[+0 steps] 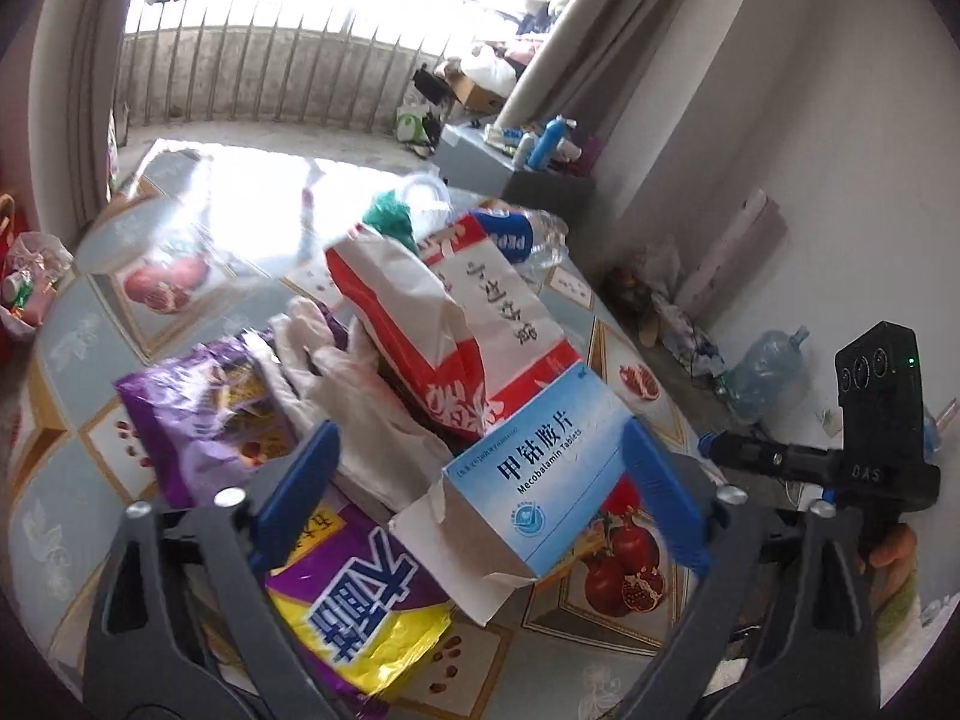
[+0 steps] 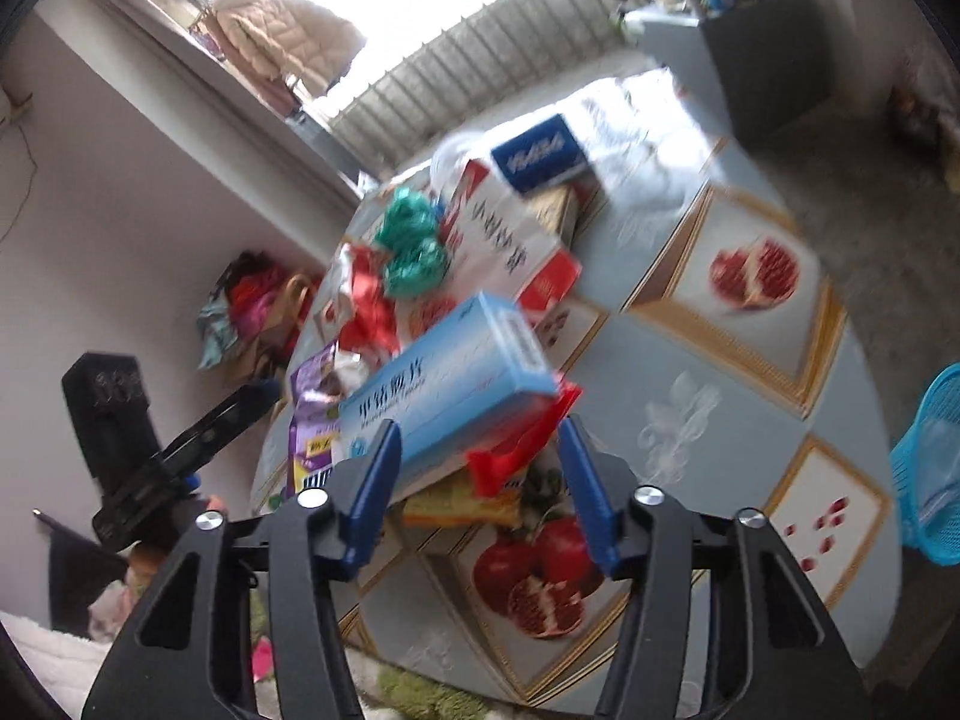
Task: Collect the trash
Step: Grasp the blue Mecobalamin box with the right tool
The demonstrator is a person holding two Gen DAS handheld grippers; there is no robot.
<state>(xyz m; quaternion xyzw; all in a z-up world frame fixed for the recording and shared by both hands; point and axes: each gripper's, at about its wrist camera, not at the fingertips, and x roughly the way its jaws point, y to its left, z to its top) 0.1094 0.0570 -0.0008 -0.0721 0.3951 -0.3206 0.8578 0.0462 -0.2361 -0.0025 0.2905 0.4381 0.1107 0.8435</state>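
Note:
A pile of trash lies on the round table (image 1: 108, 360). A light blue medicine box (image 1: 540, 468) with a torn flap lies between the fingers of my open left gripper (image 1: 480, 492), and I cannot tell if the fingers touch it. Behind it are a red and white paper bag (image 1: 456, 312), a white glove (image 1: 336, 378), purple snack bags (image 1: 198, 414) and a crushed bottle (image 1: 528, 234). My right gripper (image 2: 480, 486) is open around the near end of the same box (image 2: 456, 384) and a red wrapper (image 2: 522, 444). A green bag (image 2: 411, 240) and a dark blue box (image 2: 540, 156) lie farther back.
A blue mesh basket (image 2: 930, 468) stands at the right beyond the table edge (image 2: 864, 600). A grey cabinet (image 1: 510, 168) with bottles stands behind the table. A large water jug (image 1: 762, 372) and clutter lie on the floor by the wall. Bags (image 1: 30, 288) sit at the left.

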